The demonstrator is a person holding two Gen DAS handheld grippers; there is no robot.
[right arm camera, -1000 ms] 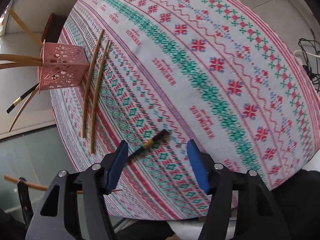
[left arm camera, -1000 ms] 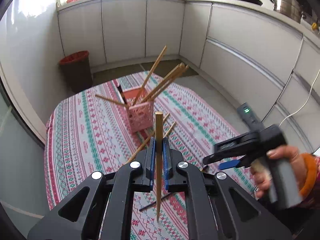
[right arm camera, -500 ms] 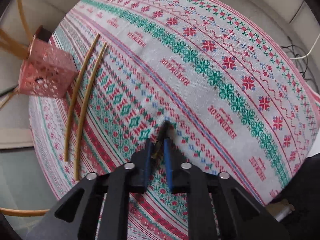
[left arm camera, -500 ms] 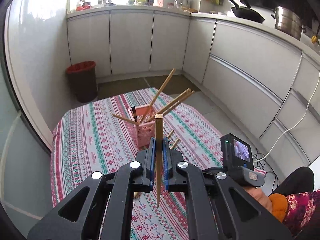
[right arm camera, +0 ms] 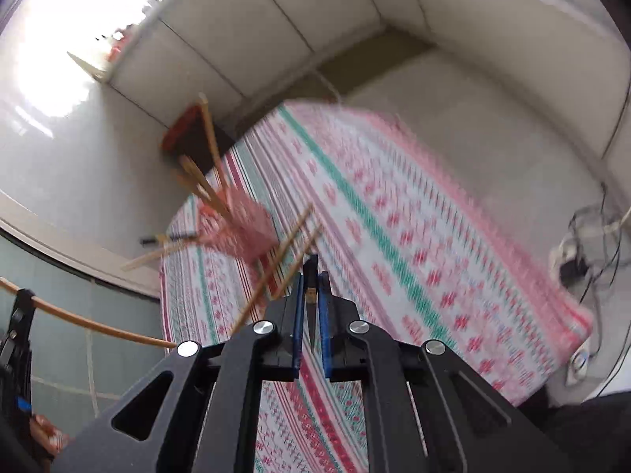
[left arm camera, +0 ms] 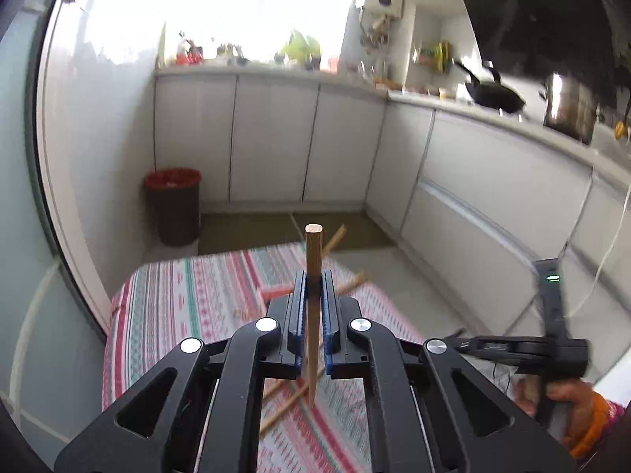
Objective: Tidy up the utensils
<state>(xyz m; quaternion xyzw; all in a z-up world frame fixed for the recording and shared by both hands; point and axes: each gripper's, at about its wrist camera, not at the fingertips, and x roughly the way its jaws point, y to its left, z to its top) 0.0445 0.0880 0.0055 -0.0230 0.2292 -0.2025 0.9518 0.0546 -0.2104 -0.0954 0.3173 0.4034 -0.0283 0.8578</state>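
Note:
My left gripper point(left arm camera: 313, 287) is shut on a wooden chopstick point(left arm camera: 313, 252) that stands upright between the blue pads. My right gripper point(right arm camera: 311, 283) is shut on a black chopstick point(right arm camera: 310, 276), lifted off the patterned tablecloth point(right arm camera: 394, 213). The pink perforated holder point(right arm camera: 244, 228), blurred, stands at the table's far left with several chopsticks leaning out of it. Two wooden chopsticks point(right arm camera: 292, 244) lie on the cloth beside it. In the left wrist view the holder is mostly hidden behind my left gripper; two loose chopsticks point(left arm camera: 288, 398) show below the pads.
A bin with a red liner point(left arm camera: 173, 205) stands on the floor past the table. White cabinets point(left arm camera: 276, 138) line the walls. A pan point(left arm camera: 493, 96) and a steel pot point(left arm camera: 568, 110) sit on the counter. Cables and a power strip point(right arm camera: 579, 252) lie on the floor right of the table.
My right gripper closed on the black chopstick lying on the cloth and lifted it clear. Both grippers rose and tilted up, so more of the kitchen shows.

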